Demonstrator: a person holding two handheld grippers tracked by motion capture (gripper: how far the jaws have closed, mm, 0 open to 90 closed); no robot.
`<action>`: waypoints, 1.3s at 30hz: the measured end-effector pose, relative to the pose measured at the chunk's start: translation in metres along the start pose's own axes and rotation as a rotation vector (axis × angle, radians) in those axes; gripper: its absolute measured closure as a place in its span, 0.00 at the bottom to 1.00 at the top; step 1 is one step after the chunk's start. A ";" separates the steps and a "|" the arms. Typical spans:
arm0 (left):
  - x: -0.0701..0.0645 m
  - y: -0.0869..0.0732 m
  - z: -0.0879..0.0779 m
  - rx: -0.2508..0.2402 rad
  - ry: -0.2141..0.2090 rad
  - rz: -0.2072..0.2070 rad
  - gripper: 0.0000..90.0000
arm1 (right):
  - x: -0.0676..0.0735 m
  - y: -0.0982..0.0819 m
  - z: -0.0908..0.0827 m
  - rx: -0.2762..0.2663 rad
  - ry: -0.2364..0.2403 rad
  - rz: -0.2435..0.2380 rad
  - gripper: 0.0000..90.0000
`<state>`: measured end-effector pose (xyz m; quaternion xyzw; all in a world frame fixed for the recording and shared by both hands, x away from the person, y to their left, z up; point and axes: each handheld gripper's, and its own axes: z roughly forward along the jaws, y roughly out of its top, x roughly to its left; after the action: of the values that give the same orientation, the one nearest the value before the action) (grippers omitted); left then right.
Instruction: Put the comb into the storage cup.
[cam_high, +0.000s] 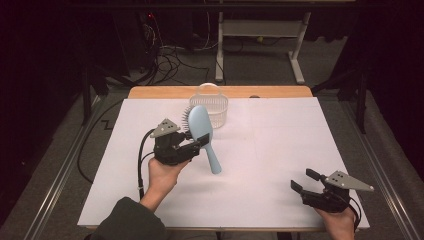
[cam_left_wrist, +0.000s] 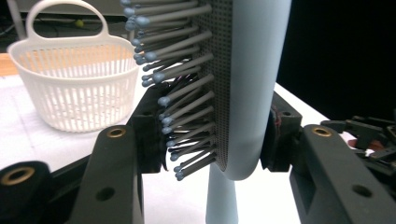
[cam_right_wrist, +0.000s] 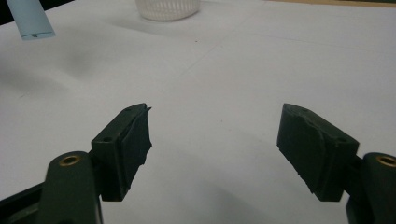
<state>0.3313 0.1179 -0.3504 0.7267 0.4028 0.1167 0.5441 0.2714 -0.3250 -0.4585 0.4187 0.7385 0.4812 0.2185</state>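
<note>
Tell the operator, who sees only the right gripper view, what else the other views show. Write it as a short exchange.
Operator: I see a pale blue handle end at my top left. What is it?
Observer: A light blue hairbrush, held up off the table by the left gripper.
Operator: Where on the brush does that gripper hold?
Observer: On the head: one pad presses into the bristles, the other on the smooth back.
Operator: The white thing at my top edge?
Observer: A white slotted basket with an upright handle, standing just behind the brush head.
Operator: And my own gripper?
Observer: The right gripper sits open at the table's near right corner, holding nothing.
</note>
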 end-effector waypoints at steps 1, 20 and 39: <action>0.002 0.002 -0.001 -0.001 0.007 -0.001 0.58 | 0.000 0.000 0.000 0.000 0.000 0.000 0.29; 0.014 0.021 -0.004 -0.010 0.056 0.006 0.58 | 0.001 0.000 0.001 -0.007 0.010 -0.006 0.30; 0.029 0.042 0.002 -0.013 0.117 0.000 0.58 | 0.001 0.000 0.000 -0.014 0.009 0.000 0.30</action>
<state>0.3709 0.1340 -0.3216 0.7150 0.4332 0.1616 0.5244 0.2707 -0.3238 -0.4584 0.4149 0.7360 0.4884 0.2181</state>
